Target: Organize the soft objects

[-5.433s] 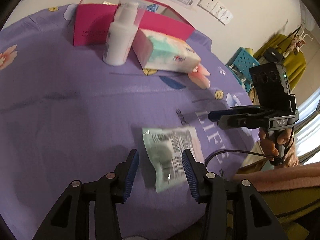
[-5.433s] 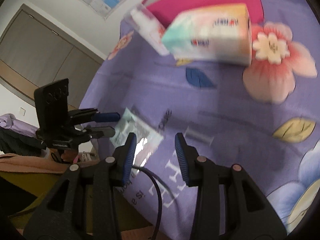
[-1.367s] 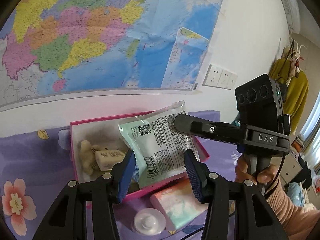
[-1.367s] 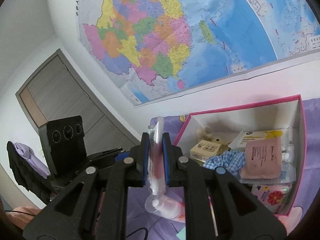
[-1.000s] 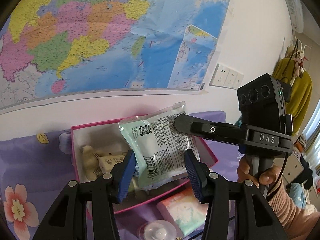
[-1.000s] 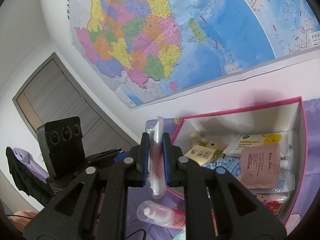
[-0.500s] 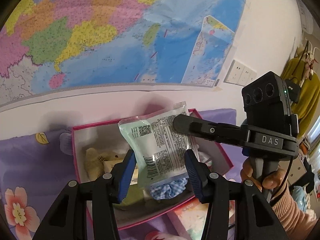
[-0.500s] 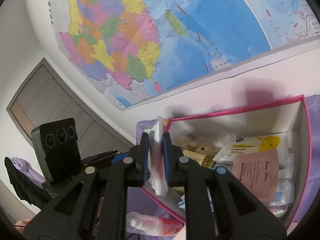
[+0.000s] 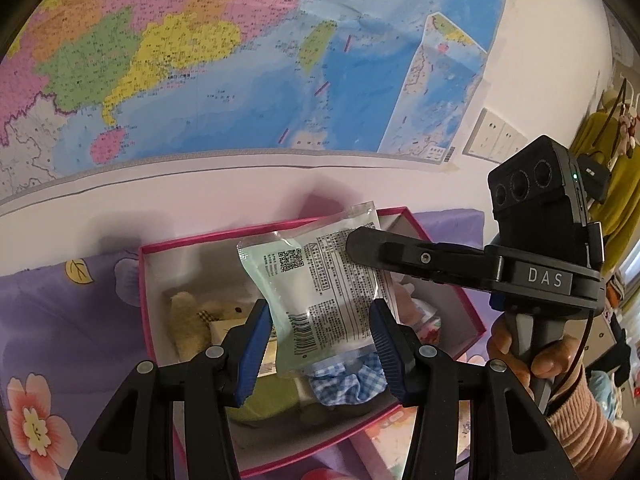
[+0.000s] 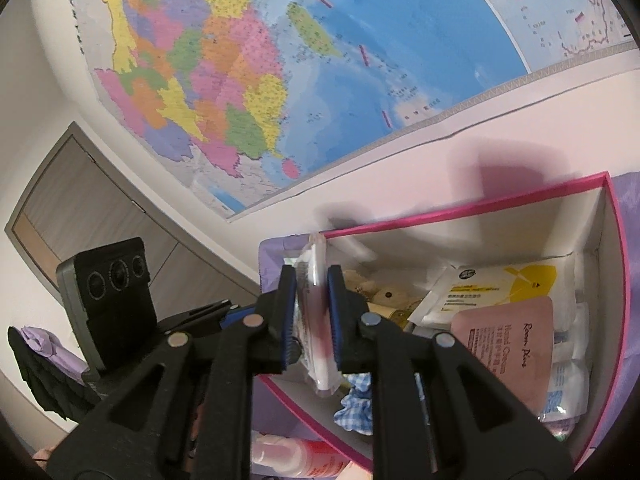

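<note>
A pale green soft packet (image 9: 320, 292) with printed text hangs in the air over the pink box (image 9: 460, 300). My right gripper (image 10: 312, 312) is shut on the packet (image 10: 316, 320), seen edge-on between its blue pads. In the left wrist view the right gripper's finger (image 9: 400, 252) clamps the packet's upper right part. My left gripper (image 9: 320, 344) is open, its blue pads on either side of the packet's lower part, not pressing it. The box (image 10: 616, 280) holds a plush toy (image 9: 188, 324), a blue checked scrunchie (image 9: 344, 384), a pink sachet (image 10: 508, 344) and a yellow-white pack (image 10: 500, 284).
The box stands on a purple flowered cloth (image 9: 60, 340) against a white wall with a large map (image 9: 240, 60). A tissue pack (image 9: 396, 436) and a pump bottle (image 10: 296, 460) lie in front of the box. A wall socket panel (image 9: 496, 136) is at right.
Both grippers have carried the packet from the cloth up to the box. Over the last second they have moved closer over the box, whose inside now fills more of the view.
</note>
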The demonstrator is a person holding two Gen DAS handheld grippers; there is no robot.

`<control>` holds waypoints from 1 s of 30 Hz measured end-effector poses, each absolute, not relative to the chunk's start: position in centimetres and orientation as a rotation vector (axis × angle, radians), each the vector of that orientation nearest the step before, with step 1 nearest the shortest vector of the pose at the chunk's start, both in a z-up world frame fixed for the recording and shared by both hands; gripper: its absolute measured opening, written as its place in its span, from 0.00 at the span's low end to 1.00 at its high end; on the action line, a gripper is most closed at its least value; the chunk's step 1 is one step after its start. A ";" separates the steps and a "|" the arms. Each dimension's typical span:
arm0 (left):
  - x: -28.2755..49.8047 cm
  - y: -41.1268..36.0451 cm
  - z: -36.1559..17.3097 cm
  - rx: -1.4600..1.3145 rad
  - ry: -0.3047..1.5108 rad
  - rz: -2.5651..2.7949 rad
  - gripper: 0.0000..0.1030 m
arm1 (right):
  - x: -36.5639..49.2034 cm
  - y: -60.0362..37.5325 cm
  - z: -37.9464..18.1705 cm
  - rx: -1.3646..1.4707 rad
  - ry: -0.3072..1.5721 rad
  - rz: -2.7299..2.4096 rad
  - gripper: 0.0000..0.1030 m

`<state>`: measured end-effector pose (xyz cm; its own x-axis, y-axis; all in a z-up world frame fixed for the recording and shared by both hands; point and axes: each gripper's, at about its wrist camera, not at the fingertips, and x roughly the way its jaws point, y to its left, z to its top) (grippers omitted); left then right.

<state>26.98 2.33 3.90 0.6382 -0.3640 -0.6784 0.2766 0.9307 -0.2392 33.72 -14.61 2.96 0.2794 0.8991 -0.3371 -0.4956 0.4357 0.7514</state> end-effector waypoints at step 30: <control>15.6 5.3 6.0 -0.139 0.484 -0.196 1.00 | 23.6 -19.0 6.6 0.201 0.690 0.682 0.75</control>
<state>15.56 5.28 6.05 0.8669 -0.2195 -0.4476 0.1540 0.9719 -0.1783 23.59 -19.04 6.59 0.5666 0.6394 -0.5198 -0.5119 0.7675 0.3859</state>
